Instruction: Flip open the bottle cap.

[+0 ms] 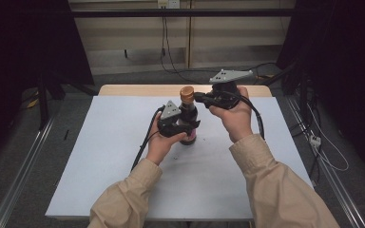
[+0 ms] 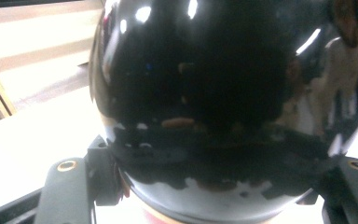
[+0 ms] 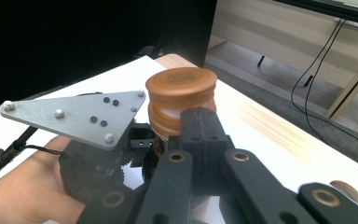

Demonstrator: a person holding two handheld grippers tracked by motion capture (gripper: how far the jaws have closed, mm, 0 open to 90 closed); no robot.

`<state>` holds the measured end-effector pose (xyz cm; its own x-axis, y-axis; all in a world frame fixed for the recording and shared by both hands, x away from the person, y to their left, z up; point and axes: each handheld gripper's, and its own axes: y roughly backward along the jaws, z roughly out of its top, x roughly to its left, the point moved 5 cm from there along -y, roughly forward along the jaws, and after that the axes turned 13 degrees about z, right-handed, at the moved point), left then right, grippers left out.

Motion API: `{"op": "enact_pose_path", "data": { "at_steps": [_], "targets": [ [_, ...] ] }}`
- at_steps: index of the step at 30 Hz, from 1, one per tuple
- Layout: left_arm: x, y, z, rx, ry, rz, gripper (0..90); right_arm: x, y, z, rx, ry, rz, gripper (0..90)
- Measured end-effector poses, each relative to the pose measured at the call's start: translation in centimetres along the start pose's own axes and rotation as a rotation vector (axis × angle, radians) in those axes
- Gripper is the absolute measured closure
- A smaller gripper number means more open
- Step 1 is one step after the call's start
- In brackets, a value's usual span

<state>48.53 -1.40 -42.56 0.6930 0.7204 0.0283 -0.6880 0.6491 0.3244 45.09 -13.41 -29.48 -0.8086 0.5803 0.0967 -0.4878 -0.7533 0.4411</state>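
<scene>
- left gripper (image 1: 186,124) clamps the dark bottle (image 1: 188,118), upright mid-table on the white table (image 1: 123,156).
- right gripper (image 1: 197,97) sits pressed together against the brown cap (image 1: 187,93).
- looks like the uncapping step; next up, a firm twist while the bottle's braced.

Dim room with dark edges, glare spots on close, blurred bottle (image 2: 223,107)

Dark glossy bottle (image 1: 188,124), upright on table, copper-brown cap (image 1: 187,93)

Left tongs (image 1: 186,124) clamp the dark bottle (image 1: 188,124) — right tongs (image 1: 196,97) beside its cap (image 1: 187,93).
</scene>
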Motion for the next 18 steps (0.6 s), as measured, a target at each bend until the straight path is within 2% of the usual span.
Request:
{"op": "enact_pose_path", "data": {
  "at_steps": [8, 18],
  "targets": [
    [-0.02, -0.02, 0.01, 0.001, -0.001, 0.002, 30.8, 0.03, 0.06, 0.18, -0.023, -0.015, 0.007, 90.0],
    [-0.03, -0.02, -0.02, 0.0, 0.007, 0.0, 30.7, -0.01, -0.01, 0.23, -0.025, -0.015, 0.008, 90.0]
  ]
}}
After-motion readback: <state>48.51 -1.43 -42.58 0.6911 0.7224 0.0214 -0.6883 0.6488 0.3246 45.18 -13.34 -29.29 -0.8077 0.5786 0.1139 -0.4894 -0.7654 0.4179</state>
